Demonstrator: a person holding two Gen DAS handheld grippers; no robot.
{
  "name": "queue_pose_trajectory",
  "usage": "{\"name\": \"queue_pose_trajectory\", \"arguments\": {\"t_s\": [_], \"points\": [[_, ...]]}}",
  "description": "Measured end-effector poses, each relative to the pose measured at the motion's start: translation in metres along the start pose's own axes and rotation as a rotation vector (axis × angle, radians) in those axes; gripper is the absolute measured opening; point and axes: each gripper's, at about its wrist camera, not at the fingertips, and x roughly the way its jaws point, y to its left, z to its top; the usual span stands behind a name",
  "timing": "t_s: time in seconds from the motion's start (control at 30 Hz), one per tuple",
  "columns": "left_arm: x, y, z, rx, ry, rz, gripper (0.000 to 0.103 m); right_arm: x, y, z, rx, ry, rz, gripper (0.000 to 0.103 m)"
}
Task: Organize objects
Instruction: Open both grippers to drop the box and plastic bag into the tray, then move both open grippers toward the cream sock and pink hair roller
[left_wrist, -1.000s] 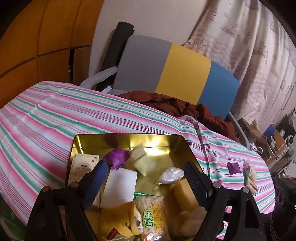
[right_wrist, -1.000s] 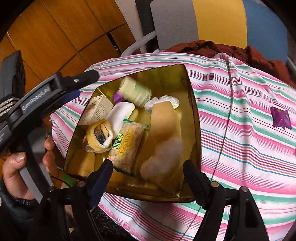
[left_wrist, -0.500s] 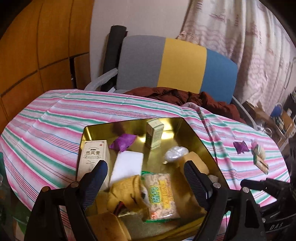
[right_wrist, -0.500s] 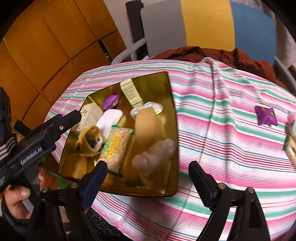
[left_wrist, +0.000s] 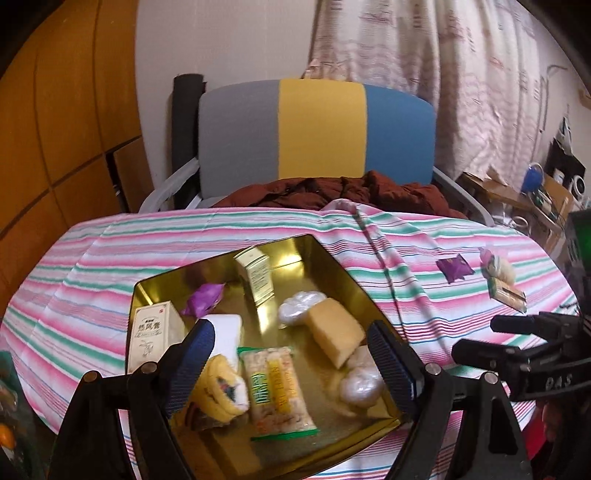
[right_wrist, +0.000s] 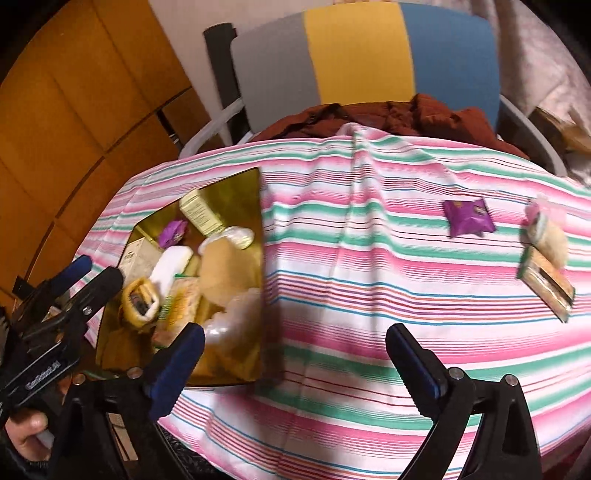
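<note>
Gold tin (left_wrist: 332, 258) at tabletop left, mostly filled — boxes, snack pack, sponge inside. Left gripper (left_wrist: 291, 363) above it, fingers spread, empty. Right gripper (right_wrist: 295, 363) likewise open, empty. Left to collect — purple packet (right_wrist: 468, 217), small pile (right_wrist: 546, 258) at right.

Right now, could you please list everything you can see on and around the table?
Tin: 1, gold, table's left part, open.
Cartons: 2, cream; one at tin's far end, one at left wall.
Purple packets: 2; one in tin, one on tablecloth.
Snack bag: 1, clear, yellow print, in tin.
Sponge block: 1, yellow, in tin.
Small pile: mixed, table's right edge.
Tablecloth: striped pink, green, white.
Chair: grey, yellow, blue, behind table.
Left gripper: jaws open, over tin.
Right gripper: jaws open, over cloth.
</note>
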Motion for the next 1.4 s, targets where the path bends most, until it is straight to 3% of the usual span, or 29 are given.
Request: {"name": "queue_pose_trajectory", "arguments": {"t_s": [0.33, 0.63, 0.87, 1.1, 1.27, 1.4], "points": [[0.004, -0.046, 0.006, 0.099, 0.003, -0.069, 0.086, -0.022, -0.066, 0.004, 0.125, -0.037, -0.114, 0.102], [0.012, -0.095, 0.01, 0.162, 0.017, -0.209, 0.086, -0.059, -0.167, 0.01, 0.347, -0.075, -0.248, 0.102], [0.025, -0.122, 0.009, 0.179, 0.072, -0.291, 0.086, -0.078, -0.247, 0.012, 0.505, -0.092, -0.341, 0.102], [0.04, -0.139, 0.01, 0.178, 0.123, -0.31, 0.085, -0.065, -0.294, 0.022, 0.625, -0.083, -0.342, 0.102], [0.051, -0.161, 0.017, 0.222, 0.131, -0.33, 0.085, -0.061, -0.325, 0.033, 0.719, -0.157, -0.278, 0.103], [0.063, -0.186, 0.027, 0.256, 0.126, -0.336, 0.085, -0.066, -0.35, 0.035, 0.765, -0.265, -0.221, 0.103]]}}
